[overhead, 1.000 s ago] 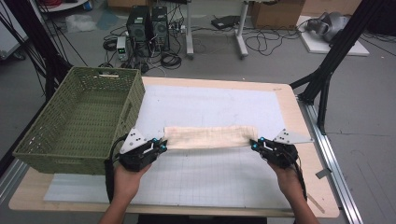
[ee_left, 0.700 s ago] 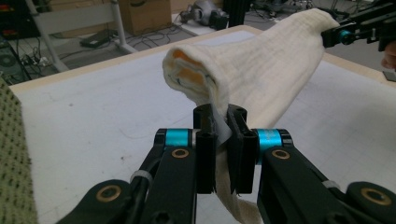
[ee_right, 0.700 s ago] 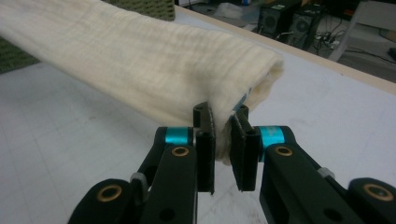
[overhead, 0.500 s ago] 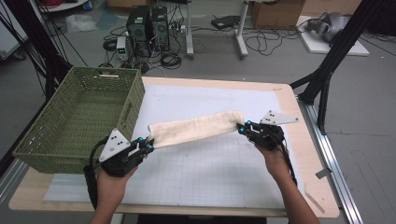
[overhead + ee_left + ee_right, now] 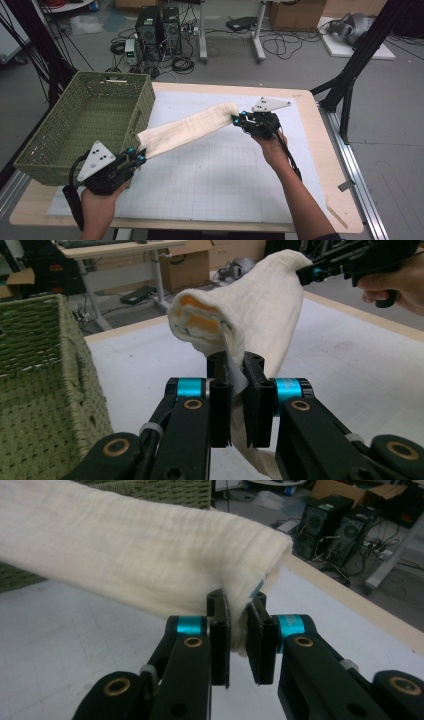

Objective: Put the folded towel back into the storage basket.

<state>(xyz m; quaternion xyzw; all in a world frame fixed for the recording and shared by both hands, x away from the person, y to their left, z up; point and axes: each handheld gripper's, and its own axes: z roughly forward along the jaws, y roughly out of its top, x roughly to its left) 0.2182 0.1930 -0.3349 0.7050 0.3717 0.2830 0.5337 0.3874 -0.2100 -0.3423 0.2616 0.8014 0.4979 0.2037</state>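
Cream-coloured cloth, folded lengthwise into a long band [image 5: 187, 131], is hanging stretched in the air between the 2 grippers, raised off the white gridded mat [image 5: 210, 175] that is covering the wooden table [image 5: 330, 165]. The left gripper [image 5: 139, 156] is sitting at the near left of the high view, just beside the front corner of the green woven basket [image 5: 85, 125], and its jaws are pinching one end of the cloth; in the left gripper view [image 5: 235, 385] the fabric is running between the 2 black jaws, with folded layers showing an orange tint at the open end above them. The right gripper [image 5: 239, 119] is being held farther back and toward the middle of the table, gripping the other end, so the band is slanting from near left up to far right. In the right gripper view [image 5: 238, 630] the jaws are closing on the corner of the cloth, with the band stretching away to the left. The person's hands are wrapping each gripper's handle. The basket is standing at the table's left side, partly overhanging the edge. Computer towers [image 5: 157, 25] and cables are lying on the floor beyond the table.
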